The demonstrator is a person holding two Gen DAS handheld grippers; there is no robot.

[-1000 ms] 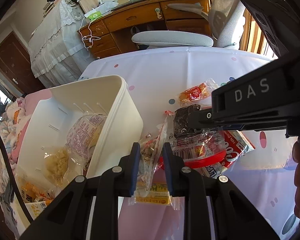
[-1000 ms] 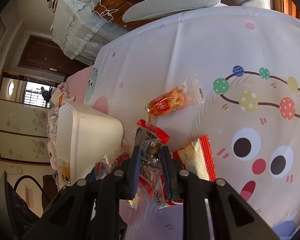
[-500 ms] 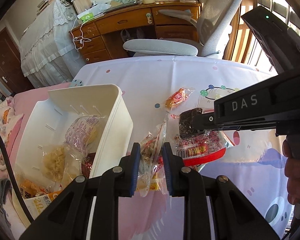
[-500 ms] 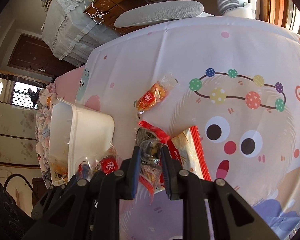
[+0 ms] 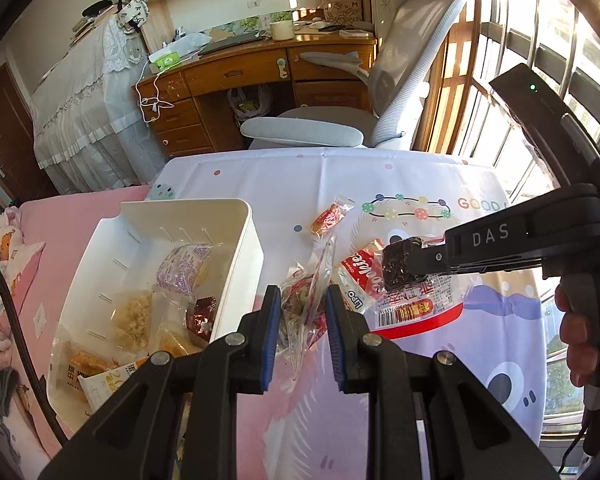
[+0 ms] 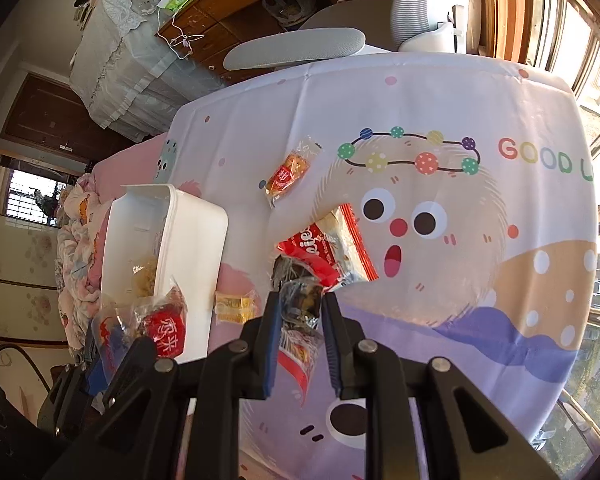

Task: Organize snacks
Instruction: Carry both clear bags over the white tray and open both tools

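Note:
My left gripper (image 5: 300,312) is shut on a clear snack bag with red print (image 5: 306,292), held in the air beside the white bin (image 5: 236,264). The bag also shows in the right wrist view (image 6: 160,320). My right gripper (image 6: 300,312) is shut on a dark snack packet in clear wrap (image 6: 300,304), seen from the left wrist as a dark block (image 5: 396,268) above the table. The white bin (image 6: 196,248) holds several snack packets (image 5: 136,316). An orange snack packet (image 6: 288,172) and a red-and-white biscuit pack (image 6: 324,244) lie on the cartoon tablecloth.
A small yellow packet (image 6: 234,306) lies next to the bin. A red-rimmed pack with a barcode (image 5: 416,308) lies under the right gripper. A grey office chair (image 5: 312,132) and a wooden desk (image 5: 236,76) stand beyond the table's far edge. Pink bedding (image 5: 52,224) lies left.
Both grippers have risen and pulled back from the table with their packets still held. More of the tablecloth and room shows now.

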